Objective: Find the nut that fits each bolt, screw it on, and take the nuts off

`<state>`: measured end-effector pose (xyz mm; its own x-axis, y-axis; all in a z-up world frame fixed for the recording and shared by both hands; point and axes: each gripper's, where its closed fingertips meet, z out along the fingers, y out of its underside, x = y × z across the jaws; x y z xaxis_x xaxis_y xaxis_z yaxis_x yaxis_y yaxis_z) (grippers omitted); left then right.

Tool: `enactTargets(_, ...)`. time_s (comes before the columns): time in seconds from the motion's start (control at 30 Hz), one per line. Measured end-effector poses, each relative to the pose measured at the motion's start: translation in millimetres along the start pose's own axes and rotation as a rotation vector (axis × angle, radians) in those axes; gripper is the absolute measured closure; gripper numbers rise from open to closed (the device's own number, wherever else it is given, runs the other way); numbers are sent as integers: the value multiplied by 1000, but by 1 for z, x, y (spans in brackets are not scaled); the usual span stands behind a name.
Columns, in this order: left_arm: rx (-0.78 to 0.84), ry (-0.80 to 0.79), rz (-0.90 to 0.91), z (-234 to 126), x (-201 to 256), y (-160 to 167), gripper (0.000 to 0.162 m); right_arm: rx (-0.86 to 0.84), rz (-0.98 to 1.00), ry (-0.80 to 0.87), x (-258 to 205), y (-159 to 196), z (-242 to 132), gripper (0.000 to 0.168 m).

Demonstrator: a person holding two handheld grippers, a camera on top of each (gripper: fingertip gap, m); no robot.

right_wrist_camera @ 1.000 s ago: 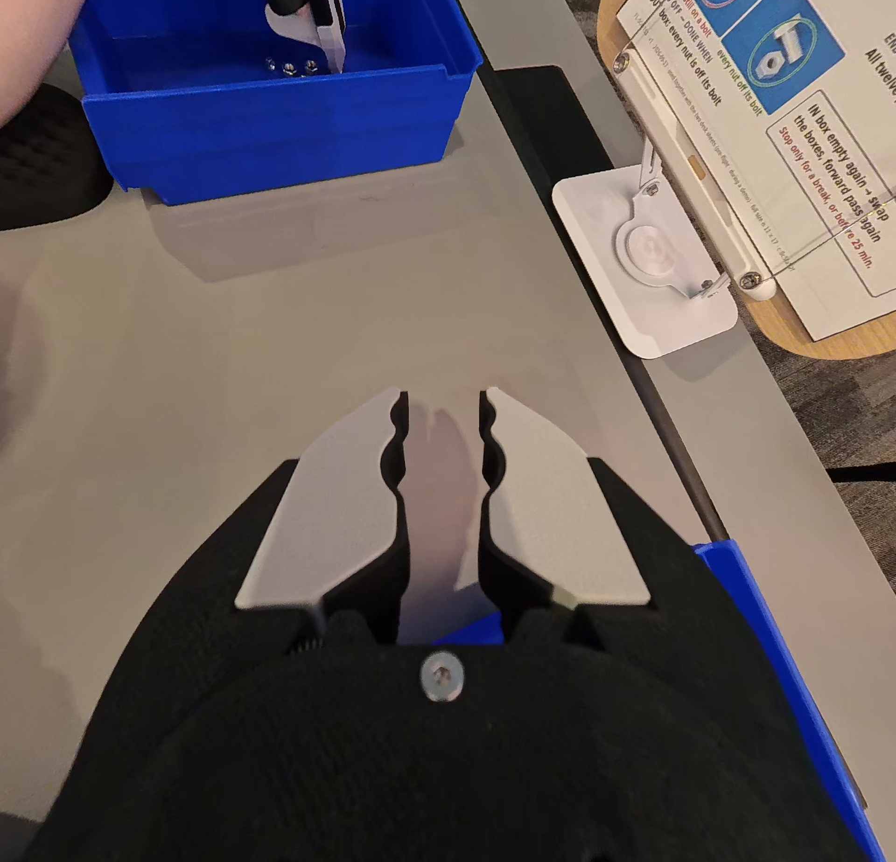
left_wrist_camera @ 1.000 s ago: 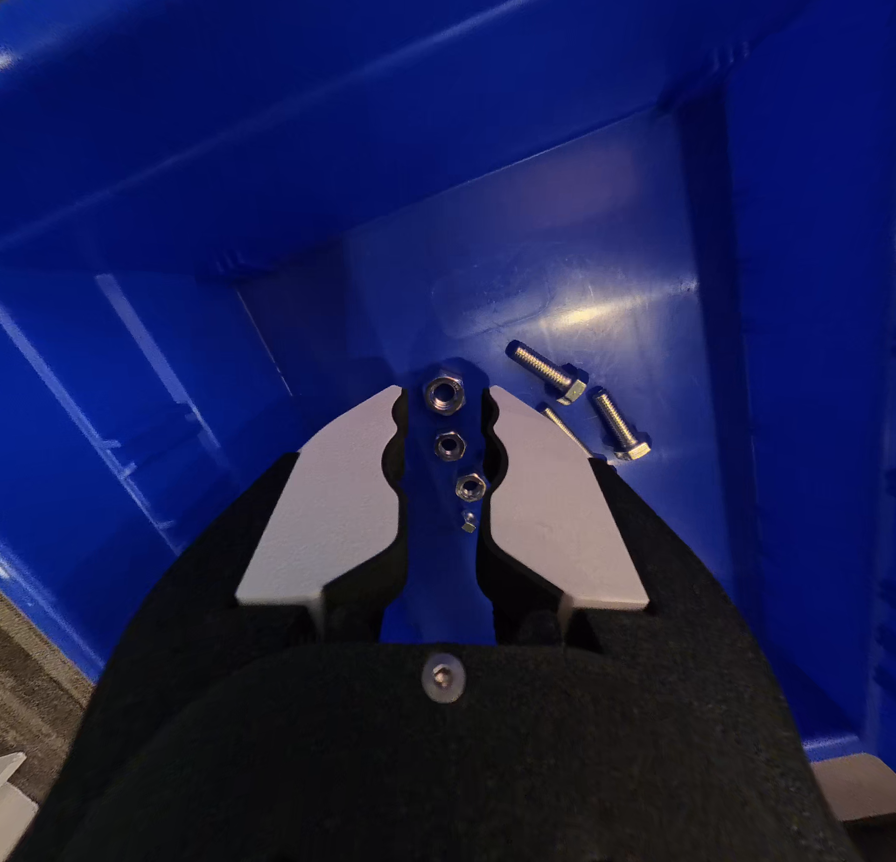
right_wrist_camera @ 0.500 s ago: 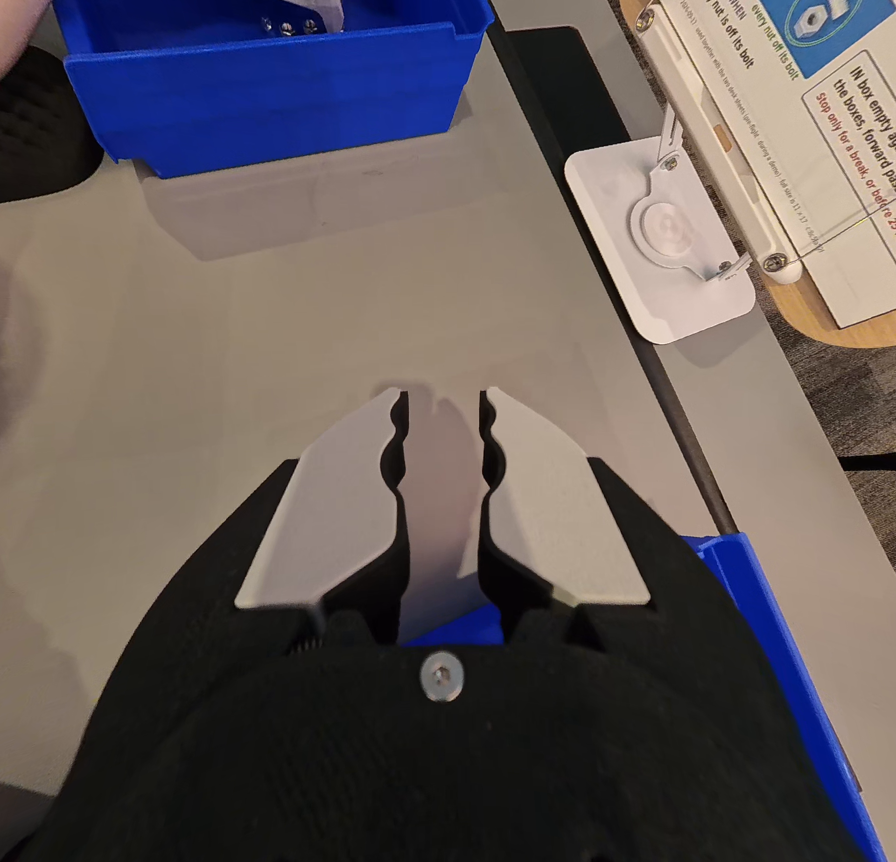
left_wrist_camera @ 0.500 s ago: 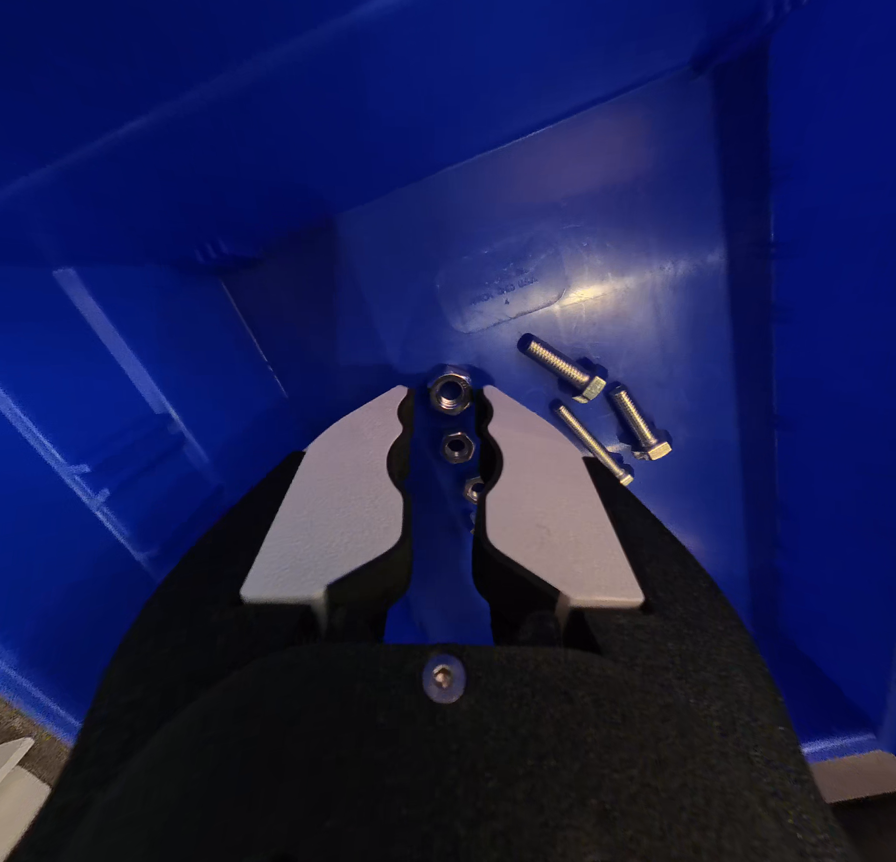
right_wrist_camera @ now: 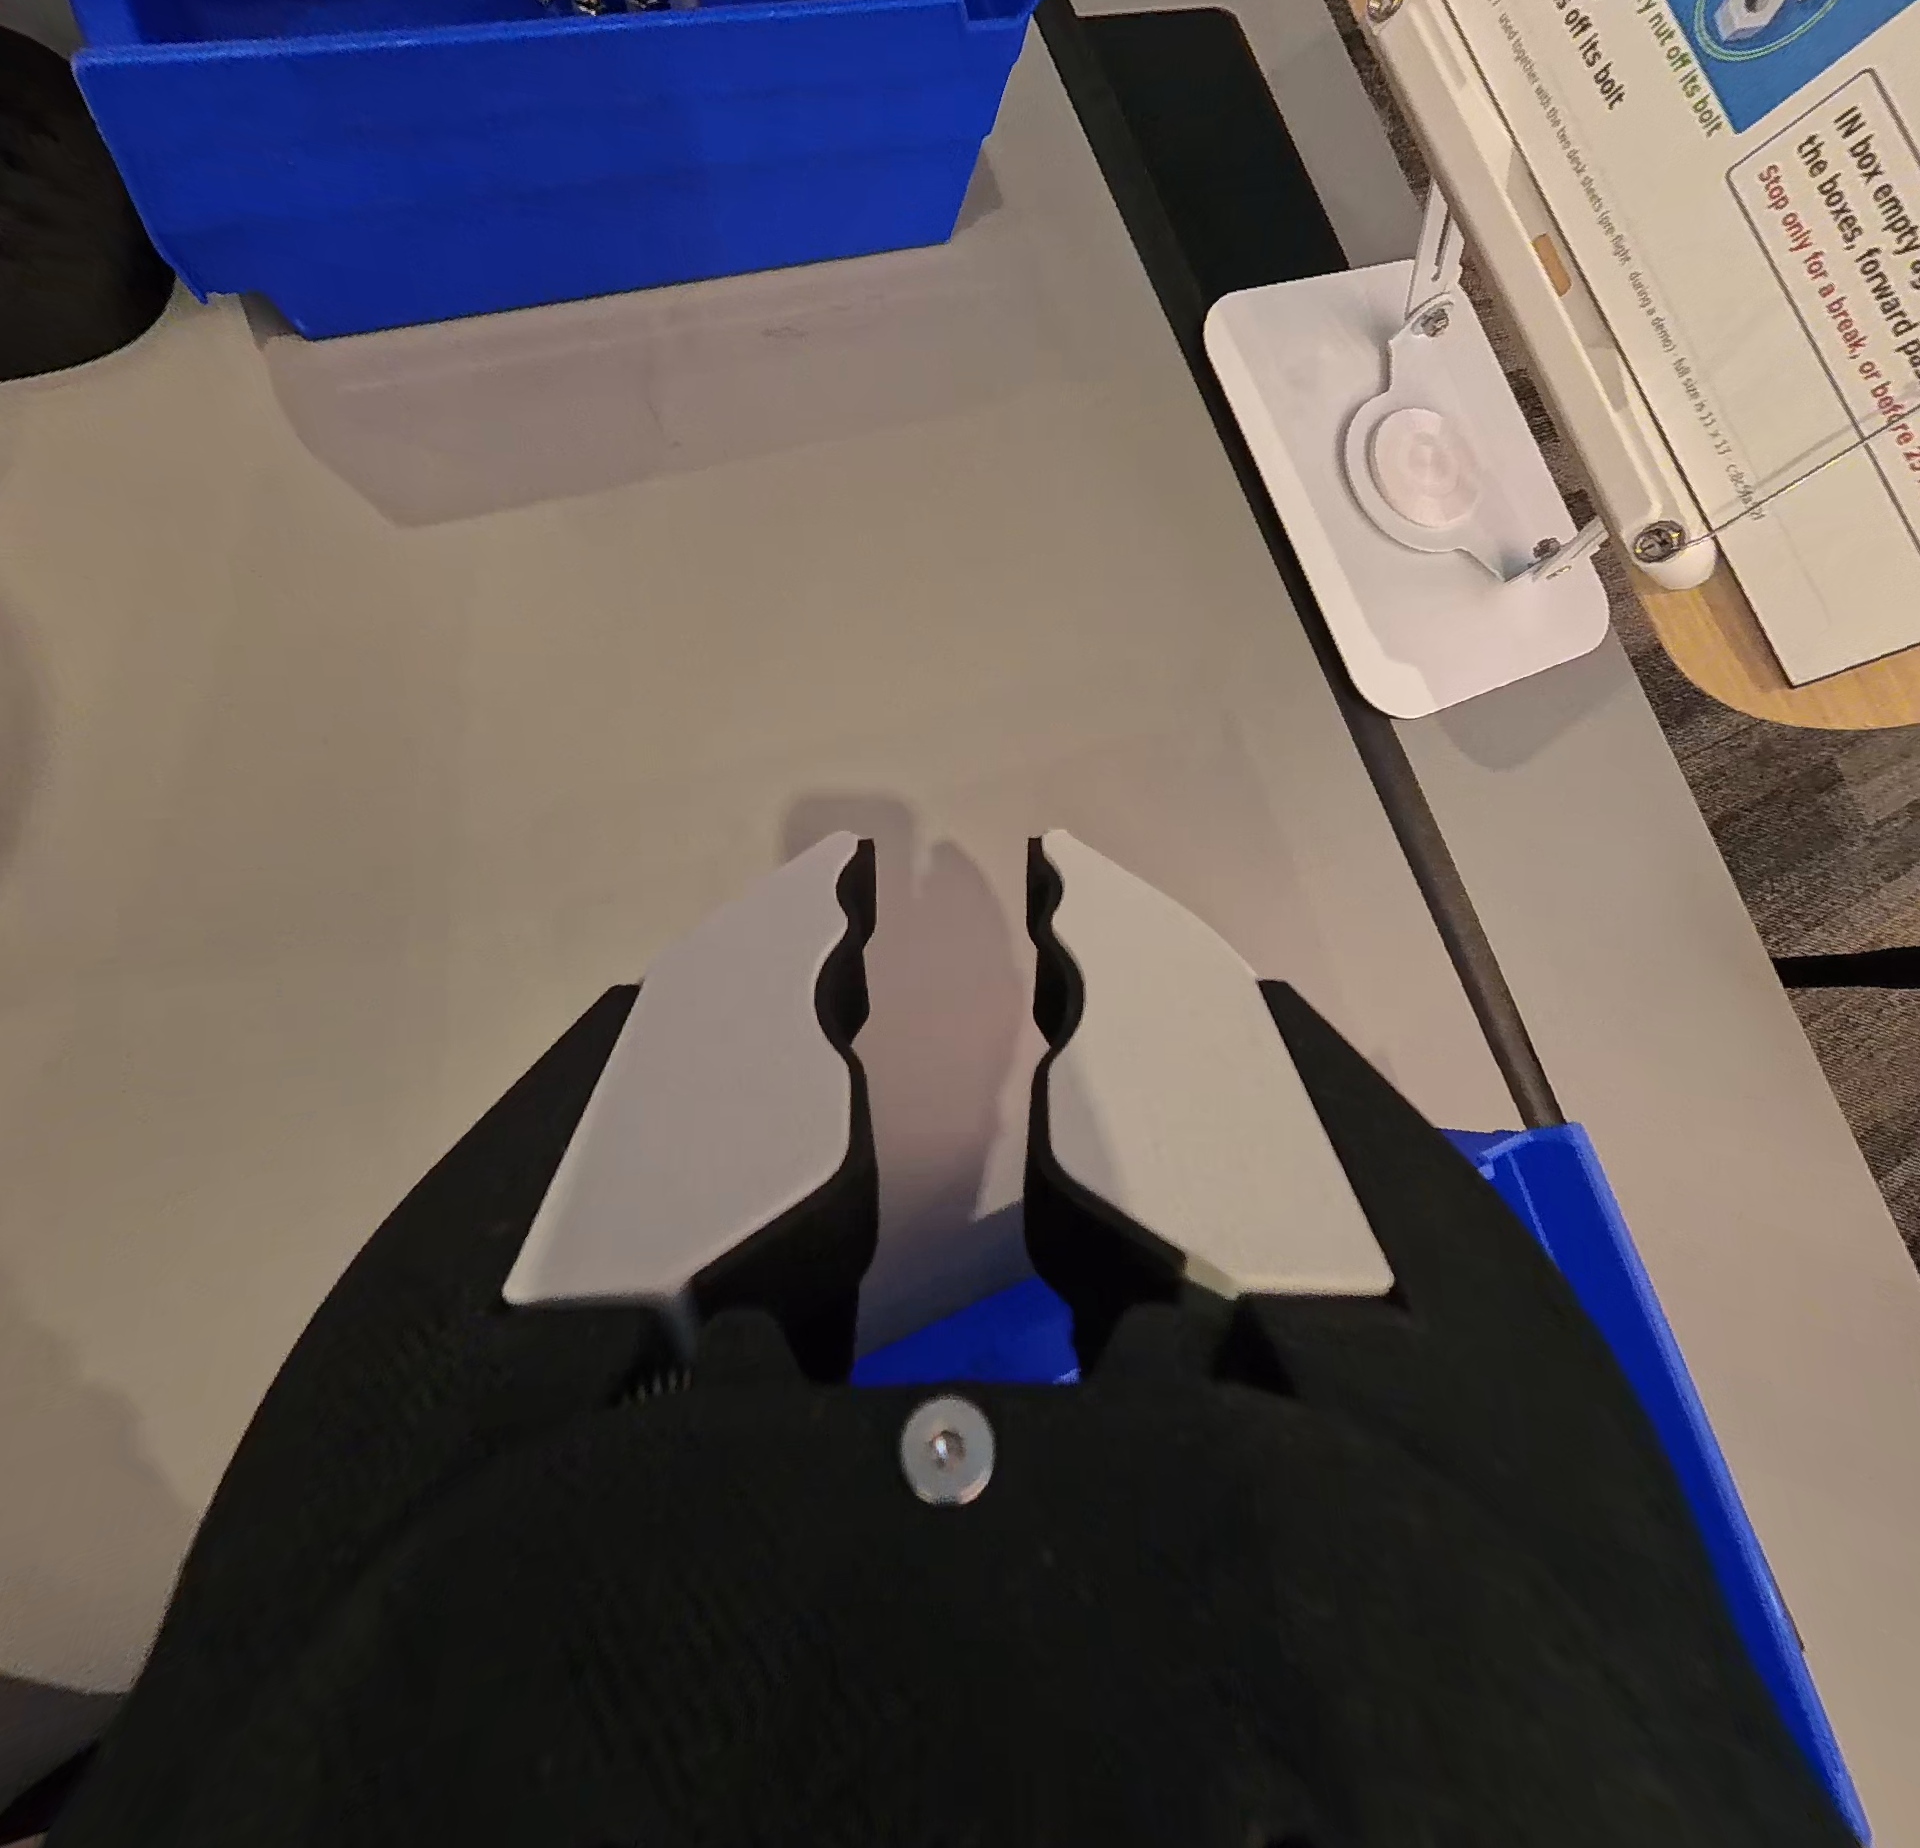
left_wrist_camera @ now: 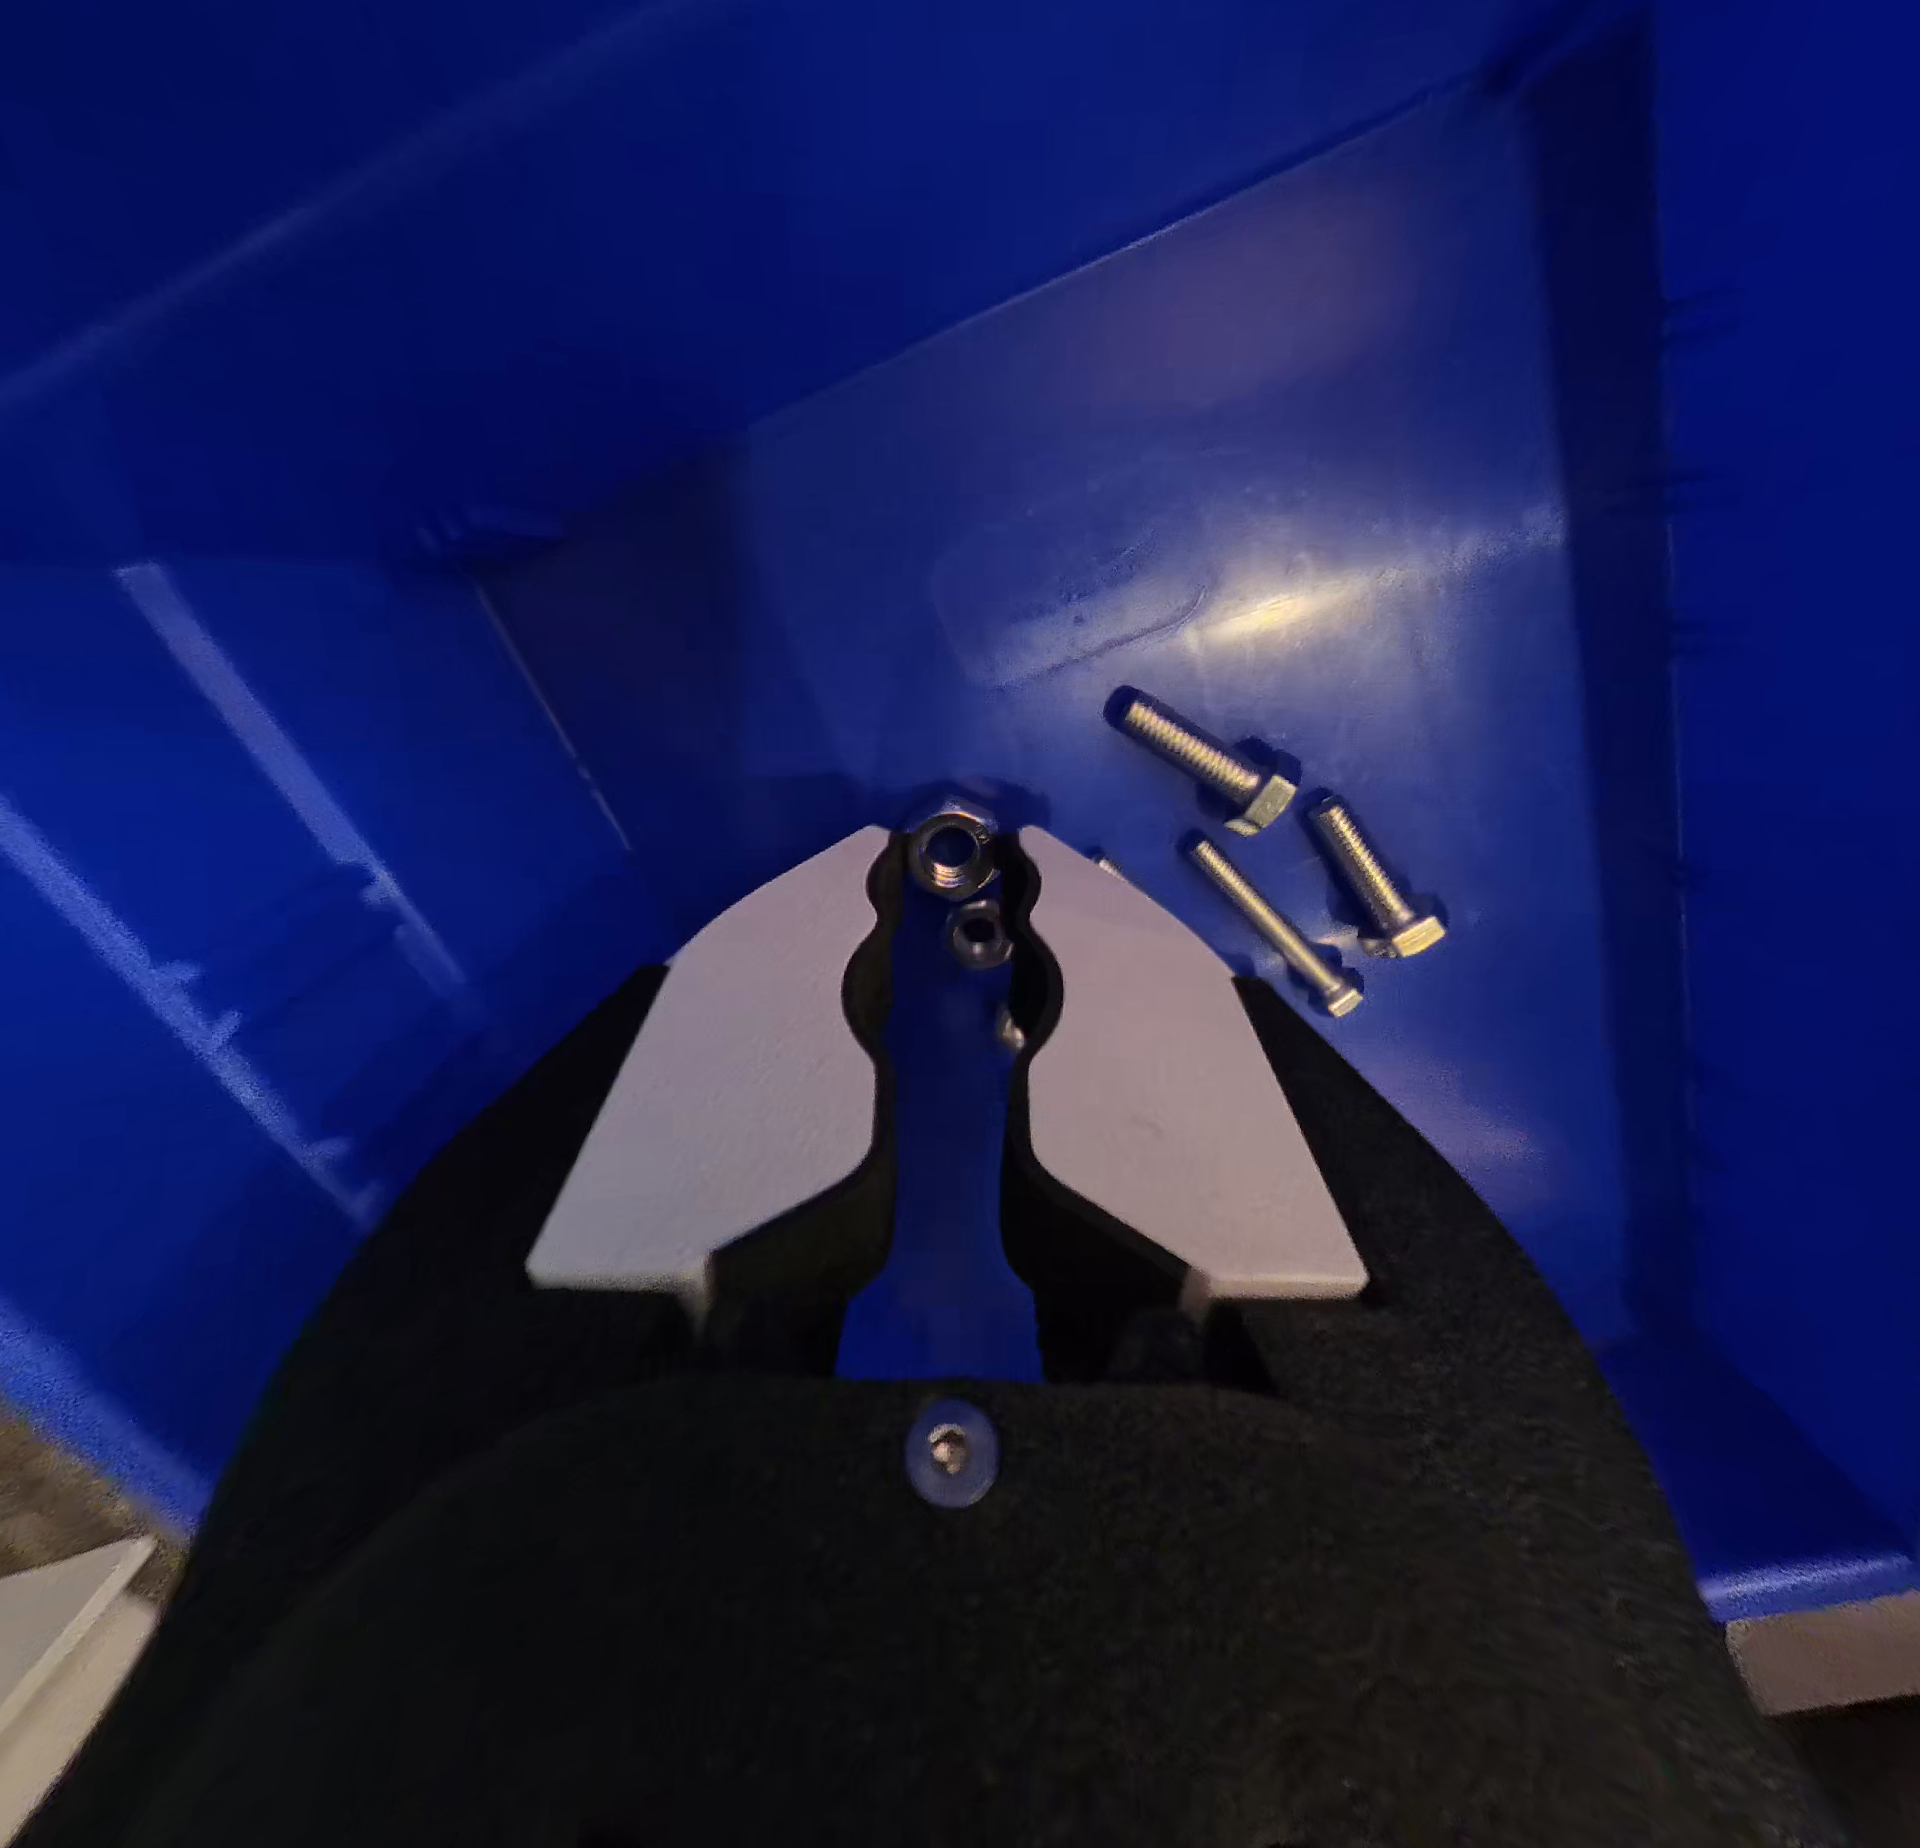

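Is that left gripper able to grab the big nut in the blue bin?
Probably yes: the left gripper is open, the big nut lies at its fingertips, and nothing blocks it.

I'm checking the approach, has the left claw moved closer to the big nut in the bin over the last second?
Yes. The left claw has advanced toward the big nut, which now sits right between its tips; before, it lay just beyond them.

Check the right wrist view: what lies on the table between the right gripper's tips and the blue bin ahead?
Nothing. In the right wrist view the grey table is bare between the right gripper and the blue bin.
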<state>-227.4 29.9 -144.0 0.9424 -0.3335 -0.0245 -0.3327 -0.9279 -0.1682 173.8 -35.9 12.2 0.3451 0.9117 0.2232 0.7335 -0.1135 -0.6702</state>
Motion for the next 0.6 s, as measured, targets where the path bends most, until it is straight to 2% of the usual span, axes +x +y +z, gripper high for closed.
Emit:
enactTargets(0.1,54,-71,-5,-23,-2,-5,144,2,5,11,3,1,-2,139)
enactTargets(0.23,260,-75,13,-87,24,-22,144,2,9,26,7,4,-9,139)
enactTargets(0.3,401,-10,106,-127,64,-30,144,1,13,38,11,7,-15,140)
enactTargets(0.4,552,229,360,-172,163,-28,144,26,40,62,21,11,-29,140)
enactTargets(0.47,565,262,537,-179,219,-21,145,38,69,74,28,17,-39,140)
enactTargets(0.6,426,236,792,-138,301,-9,145,16,107,118,41,33,-54,140)
